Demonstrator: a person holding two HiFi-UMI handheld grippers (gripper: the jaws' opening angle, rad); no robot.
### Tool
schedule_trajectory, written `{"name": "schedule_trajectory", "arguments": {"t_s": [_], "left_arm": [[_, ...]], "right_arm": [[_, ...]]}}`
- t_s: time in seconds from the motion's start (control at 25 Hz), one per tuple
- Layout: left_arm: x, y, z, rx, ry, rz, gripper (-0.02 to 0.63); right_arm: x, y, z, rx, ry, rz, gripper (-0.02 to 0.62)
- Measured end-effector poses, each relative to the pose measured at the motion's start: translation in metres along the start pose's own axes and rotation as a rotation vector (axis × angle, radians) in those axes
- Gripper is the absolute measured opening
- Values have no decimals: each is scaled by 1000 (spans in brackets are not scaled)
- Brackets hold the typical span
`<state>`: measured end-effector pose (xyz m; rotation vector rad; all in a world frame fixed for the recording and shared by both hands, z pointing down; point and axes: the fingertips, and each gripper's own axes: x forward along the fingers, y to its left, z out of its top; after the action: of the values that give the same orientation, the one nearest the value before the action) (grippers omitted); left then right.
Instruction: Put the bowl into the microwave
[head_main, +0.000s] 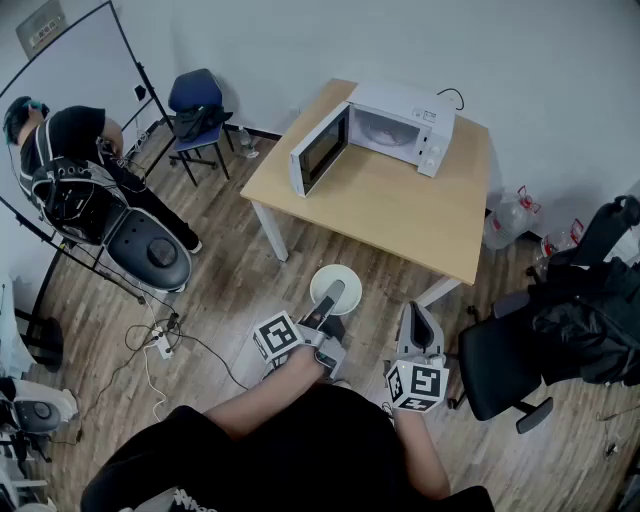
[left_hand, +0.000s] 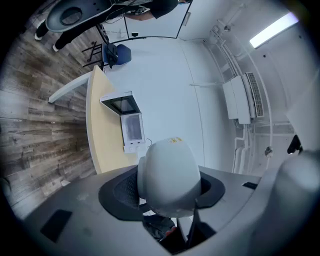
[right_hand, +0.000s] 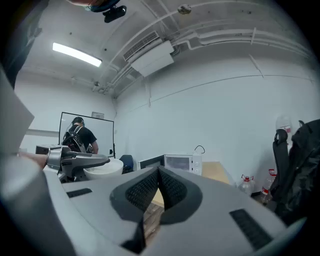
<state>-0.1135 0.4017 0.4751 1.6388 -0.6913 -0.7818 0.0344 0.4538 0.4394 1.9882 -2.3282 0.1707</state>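
In the head view my left gripper (head_main: 335, 294) is shut on the rim of a white bowl (head_main: 336, 284), held above the wooden floor just short of the table's near edge. In the left gripper view the bowl (left_hand: 169, 177) fills the gap between the dark pads. The white microwave (head_main: 398, 124) stands at the back of the light wooden table (head_main: 400, 205), its door (head_main: 318, 150) swung open to the left. My right gripper (head_main: 421, 322) is beside the left one, shut with nothing in it; its pads (right_hand: 172, 190) meet.
A black office chair (head_main: 505, 365) piled with dark bags stands at the right. A blue chair (head_main: 198, 108) is at the back left. A person (head_main: 70, 165) stands at the left by stands and gear. Water bottles (head_main: 508, 218) and floor cables (head_main: 160, 342) lie about.
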Motion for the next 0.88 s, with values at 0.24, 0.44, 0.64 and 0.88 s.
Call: {"name": "schedule_trajectory", "arguments": {"t_s": [0.24, 0.44, 0.64, 0.88], "left_arm": [[-4, 7, -10, 15, 5, 37, 225], [-16, 7, -6, 16, -11, 41, 225], [-13, 18, 2, -10, -29, 60, 225], [22, 24, 9, -41, -10, 17, 225]], "right_arm": [[-8, -1, -5, -14, -2, 20, 60], [-9, 5, -8, 19, -26, 41, 60], [-2, 1, -13, 16, -17, 36, 61], [19, -10, -18, 0, 8, 18, 61]]}}
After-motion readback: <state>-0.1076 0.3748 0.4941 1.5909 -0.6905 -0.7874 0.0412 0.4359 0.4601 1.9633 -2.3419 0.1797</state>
